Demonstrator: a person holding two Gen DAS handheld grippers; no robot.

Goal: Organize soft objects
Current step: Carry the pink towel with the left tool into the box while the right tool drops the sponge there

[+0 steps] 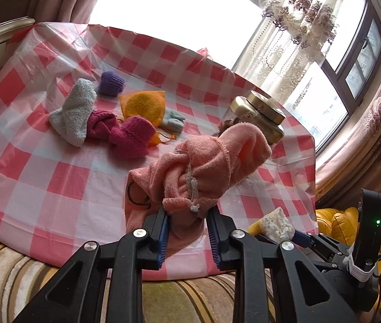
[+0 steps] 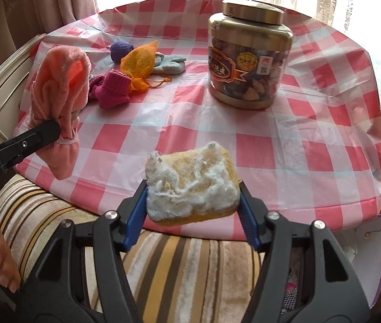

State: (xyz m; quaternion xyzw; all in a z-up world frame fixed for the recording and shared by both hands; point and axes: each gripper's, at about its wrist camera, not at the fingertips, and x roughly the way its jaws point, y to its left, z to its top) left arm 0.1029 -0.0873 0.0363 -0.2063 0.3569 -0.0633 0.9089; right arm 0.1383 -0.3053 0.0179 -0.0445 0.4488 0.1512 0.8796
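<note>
My left gripper (image 1: pixel 187 215) is shut on a pink knit cloth (image 1: pixel 204 167) and holds it above the near edge of the checked table; the cloth also shows in the right wrist view (image 2: pixel 61 86). My right gripper (image 2: pixel 193 191) is shut on a yellow sponge with a worn white top (image 2: pixel 193 183), above the table's front edge; the sponge also shows in the left wrist view (image 1: pixel 274 223). On the table lie a white sock (image 1: pixel 74 113), magenta socks (image 1: pixel 125 132), a purple knit piece (image 1: pixel 111 83), an orange mesh pouch (image 1: pixel 144 106) and pale blue mittens (image 1: pixel 174 121).
A gold-lidded jar of snacks (image 2: pixel 249 62) stands on the red-and-white checked tablecloth (image 2: pixel 298 148) at the back right. A striped cushion (image 2: pixel 185 263) lies below the table's front edge. A yellow seat (image 1: pixel 336 223) is at the right. Curtains and a window are behind.
</note>
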